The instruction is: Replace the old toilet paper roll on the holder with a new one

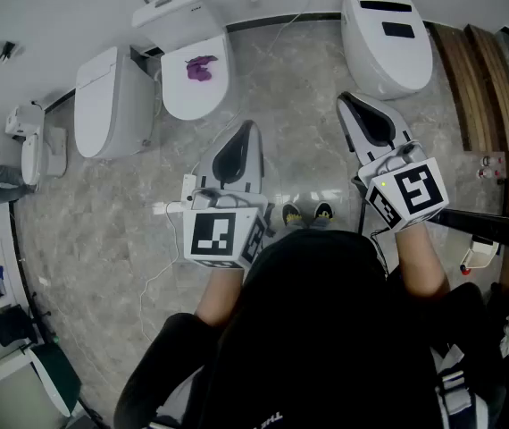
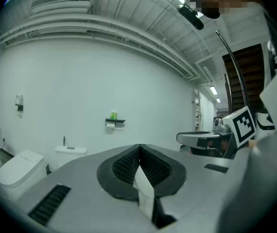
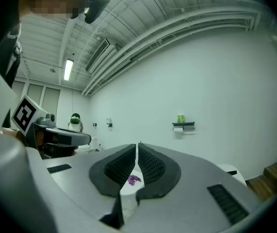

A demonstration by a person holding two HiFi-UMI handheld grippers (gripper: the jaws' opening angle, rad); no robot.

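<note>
A small dark wall holder [image 2: 115, 123] hangs far off on the white wall, with a white paper roll [image 2: 110, 125] under it and a green item [image 2: 113, 115] on top. The right gripper view shows the same holder [image 3: 183, 125] and green item [image 3: 180, 118]. My left gripper [image 1: 246, 130] is held out level over the floor, shut, with nothing between its jaws. My right gripper [image 1: 347, 99] is beside it, also shut and empty. Both are well short of the wall. No new roll is in view.
Three white toilets stand along the wall: one at the left [image 1: 112, 105], one with a purple thing on its lid [image 1: 199, 68], one at the right [image 1: 387, 34]. Wooden steps [image 1: 478, 70] lie at the far right. A white cable [image 1: 161, 266] runs over the marble floor.
</note>
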